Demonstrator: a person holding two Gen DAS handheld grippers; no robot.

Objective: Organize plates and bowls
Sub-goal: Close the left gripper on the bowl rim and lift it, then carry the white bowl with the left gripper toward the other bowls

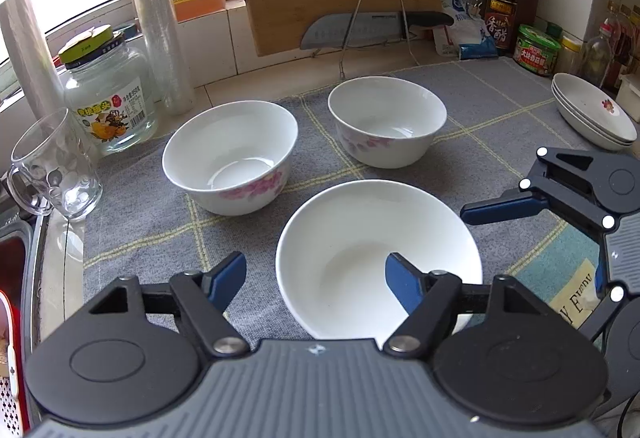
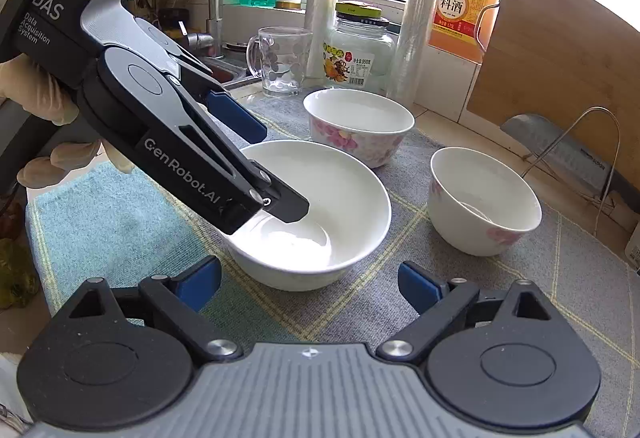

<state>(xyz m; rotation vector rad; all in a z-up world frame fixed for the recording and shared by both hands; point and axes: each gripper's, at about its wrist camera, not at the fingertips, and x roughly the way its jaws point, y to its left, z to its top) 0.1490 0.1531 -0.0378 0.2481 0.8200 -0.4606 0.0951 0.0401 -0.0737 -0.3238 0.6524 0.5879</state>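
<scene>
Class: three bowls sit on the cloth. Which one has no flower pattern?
The plain white bowl nearest the left tongs; the other two bowls show pink flowers.

- The near bowl (image 1: 378,258) is plain white.
- The two far bowls, left (image 1: 230,158) and right (image 1: 386,120), are white with pink flower prints.
- The cloth (image 1: 500,110) is grey with pale yellow checked lines.
- The stacked plates (image 1: 592,114) are white, with a red flower.
- Each tool has black arms and blue fingertips (image 1: 228,278).
</scene>
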